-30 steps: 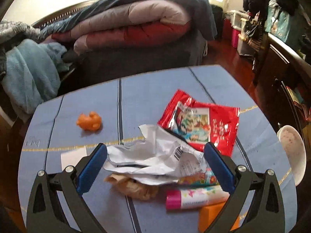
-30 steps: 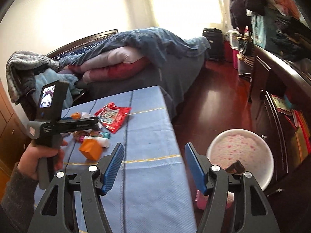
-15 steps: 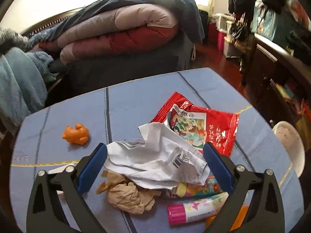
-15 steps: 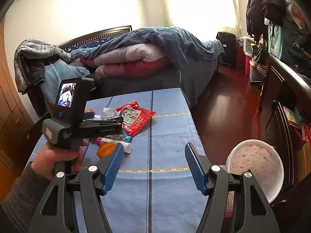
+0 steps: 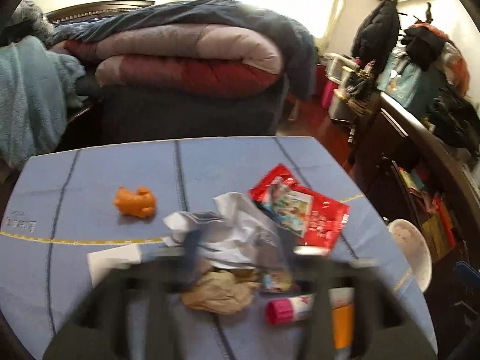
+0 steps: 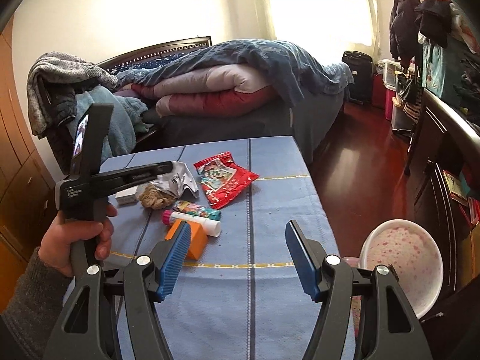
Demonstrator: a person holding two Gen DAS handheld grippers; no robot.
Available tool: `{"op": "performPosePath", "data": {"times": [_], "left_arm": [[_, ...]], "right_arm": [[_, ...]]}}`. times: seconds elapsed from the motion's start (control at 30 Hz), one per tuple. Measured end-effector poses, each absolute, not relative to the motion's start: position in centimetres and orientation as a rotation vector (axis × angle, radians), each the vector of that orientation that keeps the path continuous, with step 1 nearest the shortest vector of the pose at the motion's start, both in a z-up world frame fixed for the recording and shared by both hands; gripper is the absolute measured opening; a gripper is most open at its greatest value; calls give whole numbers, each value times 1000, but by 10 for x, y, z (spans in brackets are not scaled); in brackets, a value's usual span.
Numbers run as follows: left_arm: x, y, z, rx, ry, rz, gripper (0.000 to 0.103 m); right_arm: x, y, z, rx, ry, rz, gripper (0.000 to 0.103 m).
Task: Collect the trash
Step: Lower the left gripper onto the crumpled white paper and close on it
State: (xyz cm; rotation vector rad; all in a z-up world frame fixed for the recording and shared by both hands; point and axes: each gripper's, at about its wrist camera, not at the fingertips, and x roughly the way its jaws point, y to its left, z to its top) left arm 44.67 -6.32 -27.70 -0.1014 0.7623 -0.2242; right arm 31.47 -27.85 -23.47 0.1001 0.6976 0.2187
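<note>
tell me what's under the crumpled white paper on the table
The crumpled white paper partly covers a brown paper wad and the red snack packet. Whatever lies beneath its middle is hidden.

Streaming in from blown-out windows (image 6: 318, 6), glaring off the red floor (image 6: 354, 162); smearing the left view's fingers (image 5: 192, 246) with motion blur; bending and darkening at fisheye edges.

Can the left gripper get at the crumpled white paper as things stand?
Probably yes. The left gripper sits right at the crumpled white paper, nothing lying over it. Its jaws have just been closing with the paper between them; blur hides whether they press on it yet.
</note>
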Motion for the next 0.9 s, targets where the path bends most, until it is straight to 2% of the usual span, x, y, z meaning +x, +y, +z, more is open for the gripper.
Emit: {"op": "performPosePath", "data": {"times": [0.03,0.13,0.3,0.63,0.8,0.9], "left_arm": [[444,-59,-275,-111,733,-191,94],[443,-48,-268,-161,694,-175,99],[467,-49,-271,-124,771,-199,99],[479,-97,-288,218,851,-368,99],[487,-92,-297,204,893,-400,99],[487,-90,-302,197,895,-420,91]], "right_arm": [[315,-277,-234,99,698,221,65],[315,-275,-235,90,699,226,65],[316,-272,-237,95,707,227,65],[318,-277,-240,104,714,213,65],[321,-281,-242,130,722,217,65],[320,-280,-241,124,719,220,65]]}}
